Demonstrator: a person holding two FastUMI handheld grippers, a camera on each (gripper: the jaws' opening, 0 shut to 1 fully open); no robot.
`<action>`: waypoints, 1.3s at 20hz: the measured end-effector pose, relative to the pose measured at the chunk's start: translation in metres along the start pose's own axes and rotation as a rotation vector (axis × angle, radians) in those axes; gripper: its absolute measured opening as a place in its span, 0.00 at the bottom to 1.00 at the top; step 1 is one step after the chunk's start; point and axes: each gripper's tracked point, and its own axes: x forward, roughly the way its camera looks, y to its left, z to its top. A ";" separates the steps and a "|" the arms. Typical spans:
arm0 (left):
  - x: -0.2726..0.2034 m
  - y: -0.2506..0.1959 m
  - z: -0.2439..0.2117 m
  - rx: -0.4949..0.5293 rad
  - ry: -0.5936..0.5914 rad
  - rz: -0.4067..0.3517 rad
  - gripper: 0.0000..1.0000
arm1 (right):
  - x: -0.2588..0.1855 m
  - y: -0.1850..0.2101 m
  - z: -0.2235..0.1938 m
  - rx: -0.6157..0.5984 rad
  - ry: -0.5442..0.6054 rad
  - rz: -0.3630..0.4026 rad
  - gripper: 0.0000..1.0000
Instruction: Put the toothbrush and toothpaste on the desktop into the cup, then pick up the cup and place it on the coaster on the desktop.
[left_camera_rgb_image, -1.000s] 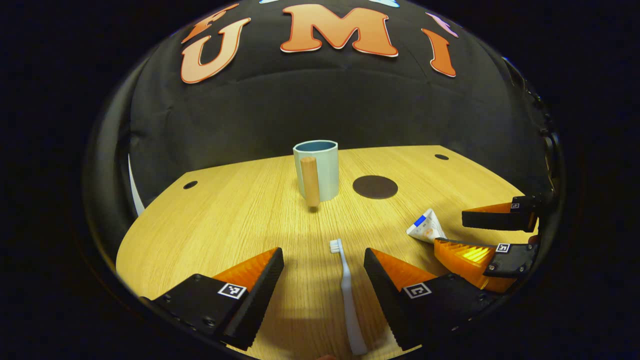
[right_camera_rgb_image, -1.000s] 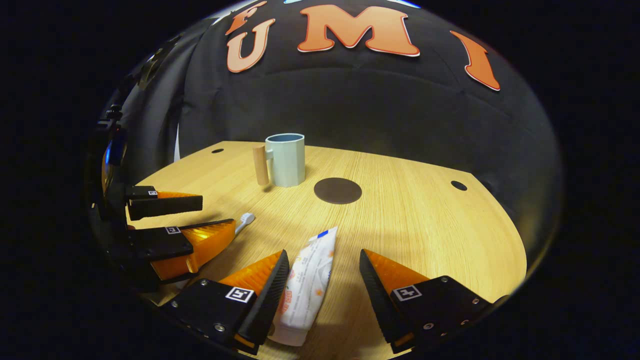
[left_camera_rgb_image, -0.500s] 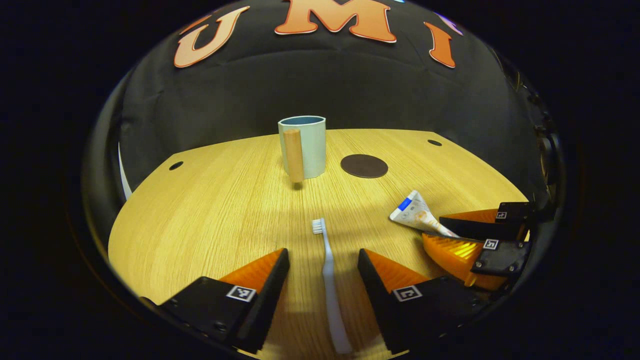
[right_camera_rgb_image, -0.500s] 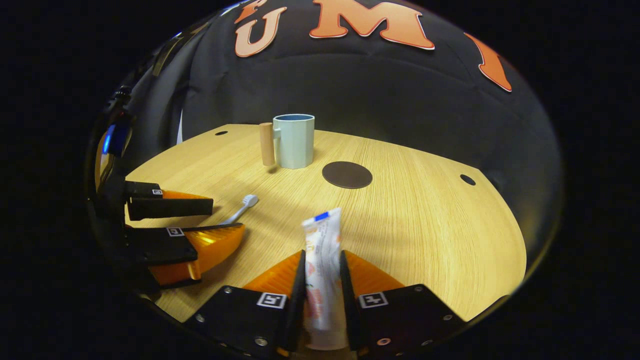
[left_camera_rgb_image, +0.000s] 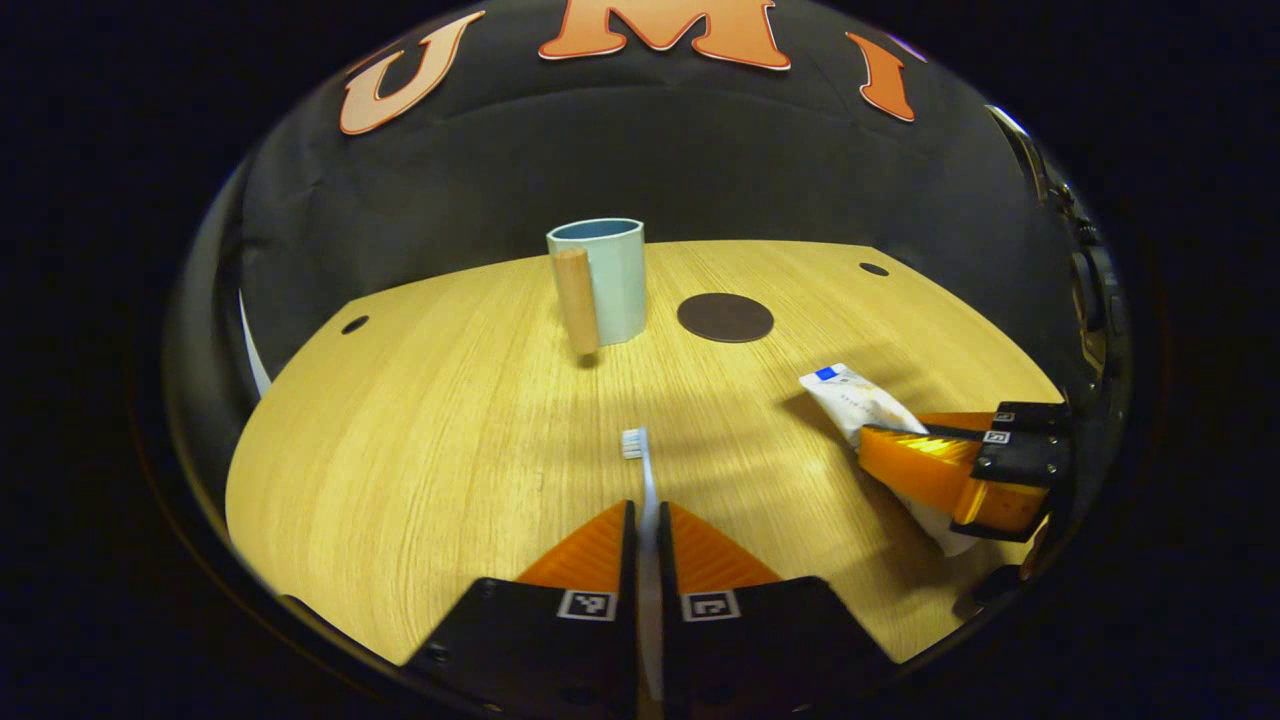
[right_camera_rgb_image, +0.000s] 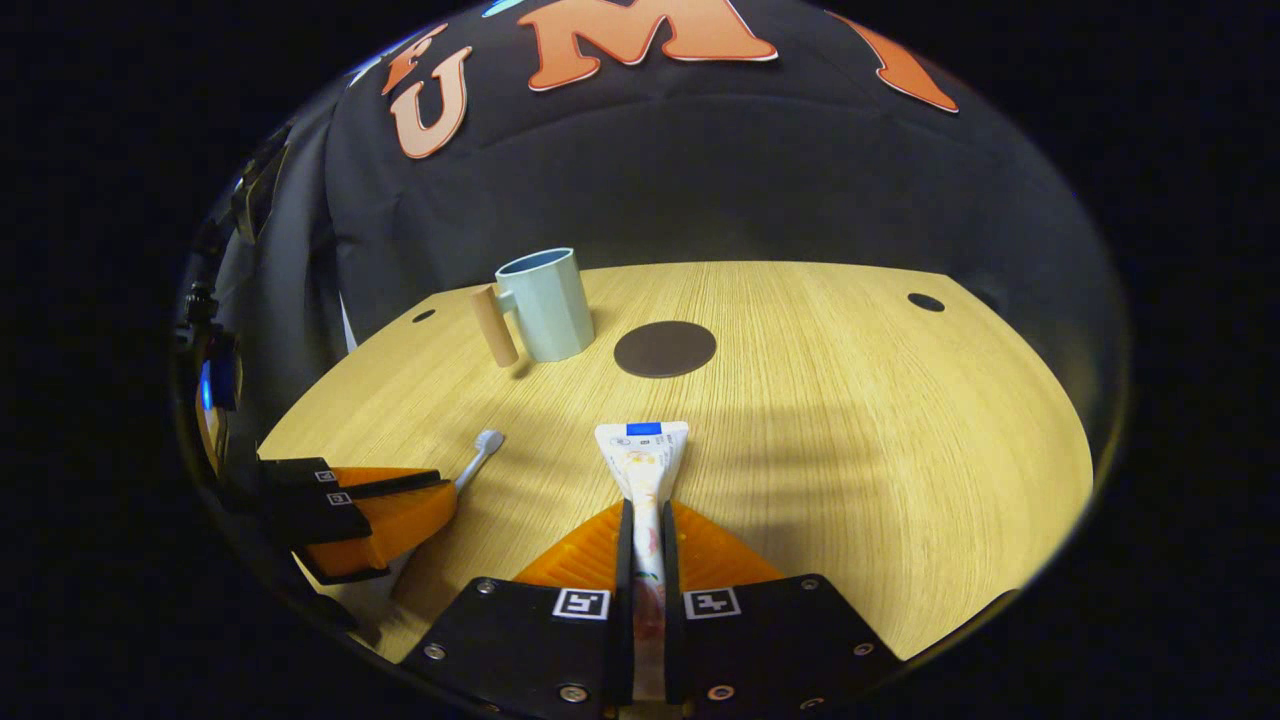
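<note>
My left gripper (left_camera_rgb_image: 645, 525) is pinched tight on the toothbrush (left_camera_rgb_image: 640, 462): both fingers press its white handle, and the bristle head sticks out ahead of the tips, just over the wooden desktop (left_camera_rgb_image: 430, 400). My right gripper (right_camera_rgb_image: 647, 520) is clamped the same way on the toothpaste (right_camera_rgb_image: 643, 455), whose flat crimped end with a blue mark juts forward past my fingers, the tube's body squeezed between them. Whether either item is clear of the wood I cannot tell.

In the left gripper view my right gripper sits off to my right side, near the table edge, with the tube angled out of it toward the middle. In the right gripper view my left gripper lies low at my left, the brush head poking out beyond it.

Farther out stands the cup (left_camera_rgb_image: 600, 280), pale blue, upright, with a wooden handle (left_camera_rgb_image: 577, 300) facing me. Just beside it on its right lies the coaster (left_camera_rgb_image: 725, 317), a dark round disc, apart from the cup.

I count one toothbrush, one toothpaste, one cup, one coaster, and three small dark holes in the desktop.
</note>
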 end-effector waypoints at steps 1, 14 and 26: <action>0.002 -0.001 0.001 -0.008 -0.011 -0.011 0.08 | -0.003 0.000 0.006 -0.005 -0.026 0.001 0.13; -0.019 0.010 0.070 0.004 -0.303 -0.004 0.06 | -0.028 -0.005 0.060 0.009 -0.187 -0.004 0.12; -0.043 0.016 0.109 -0.016 -0.469 -0.020 0.06 | -0.038 -0.005 0.070 0.002 -0.228 -0.007 0.12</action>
